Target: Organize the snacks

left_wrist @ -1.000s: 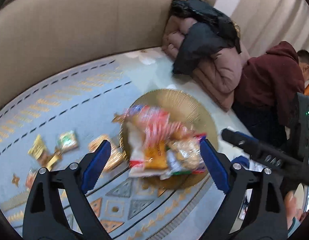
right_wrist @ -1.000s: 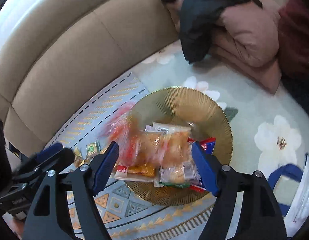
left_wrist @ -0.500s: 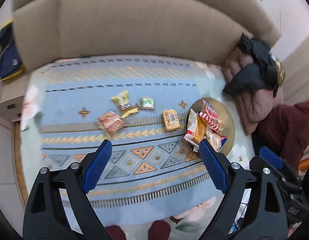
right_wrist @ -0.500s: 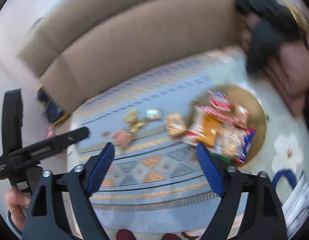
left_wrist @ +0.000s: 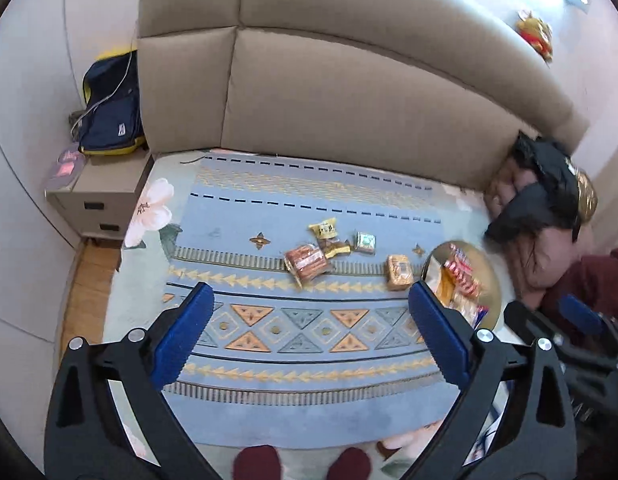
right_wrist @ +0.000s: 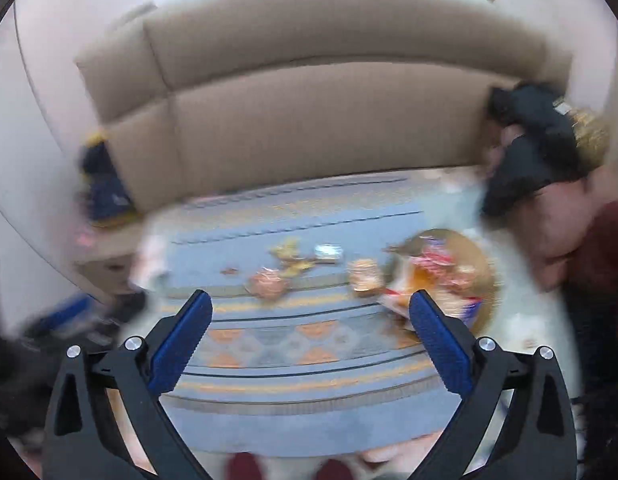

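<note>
Left wrist view, sharp: the gold plate (left_wrist: 491, 276) sits at right of centre, loaded with snack packets (left_wrist: 461, 276). Left of it, on the blue patterned rug (left_wrist: 309, 340), lie a tan packet (left_wrist: 399, 272), a green packet (left_wrist: 366, 242), two yellow packets (left_wrist: 329, 237) and a brown packet (left_wrist: 307, 263), all apart from the plate. The left gripper (left_wrist: 309, 334) stands wide apart, having just opened further, with nothing between its jaws. The right gripper (left_wrist: 565, 332) intrudes at lower right. A backpack (left_wrist: 109, 116) rests on a cabinet (left_wrist: 93, 196) at upper left.

Right wrist view, motion-blurred: the same plate (right_wrist: 481, 264) appears, packet details unreadable. The right gripper (right_wrist: 309, 330) is likewise spread wide, just opened, empty.
</note>
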A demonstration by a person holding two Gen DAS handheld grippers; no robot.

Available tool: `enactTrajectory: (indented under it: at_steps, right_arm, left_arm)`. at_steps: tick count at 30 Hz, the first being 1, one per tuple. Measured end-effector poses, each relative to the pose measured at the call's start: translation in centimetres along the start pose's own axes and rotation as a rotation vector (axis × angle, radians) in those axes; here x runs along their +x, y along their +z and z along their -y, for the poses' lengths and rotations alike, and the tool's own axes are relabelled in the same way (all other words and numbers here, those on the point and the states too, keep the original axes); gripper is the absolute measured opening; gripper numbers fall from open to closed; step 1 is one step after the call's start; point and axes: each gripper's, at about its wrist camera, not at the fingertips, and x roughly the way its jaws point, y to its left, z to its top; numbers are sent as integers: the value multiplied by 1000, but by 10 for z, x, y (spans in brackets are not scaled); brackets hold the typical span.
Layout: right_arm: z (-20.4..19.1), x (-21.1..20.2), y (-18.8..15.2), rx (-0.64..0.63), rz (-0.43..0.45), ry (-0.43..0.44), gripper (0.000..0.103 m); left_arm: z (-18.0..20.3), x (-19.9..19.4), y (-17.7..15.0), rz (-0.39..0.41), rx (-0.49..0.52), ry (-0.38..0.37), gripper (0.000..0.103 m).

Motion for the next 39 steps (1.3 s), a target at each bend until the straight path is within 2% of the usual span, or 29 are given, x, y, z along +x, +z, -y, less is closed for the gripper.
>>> enactTrajectory:
  at_steps: [4,6,12,24,33,39]
  right_arm:
    - [2,0,-5,33,15,-27,98]
    - [-2,0,-6,9,20,-61,98]
    - [-1,10,-11,-23,-14,-38,98]
    - [-4,30,-9,-66,-39,15,98]
    - [-7,41,-6,-104,-40,23,98]
    - [-6,46,-6,-117,-42,12,98]
  left_arm:
    - [12,-1,-1,26,121,81,95]
    - [13,1,0,33,139,89,95]
    - [18,1,-1,52,199,126,95]
    - [15,24,4,12,221,126,95]
    - [22,45,6,-14,259,148,95]
    - [30,48,8,2,286,176,95]
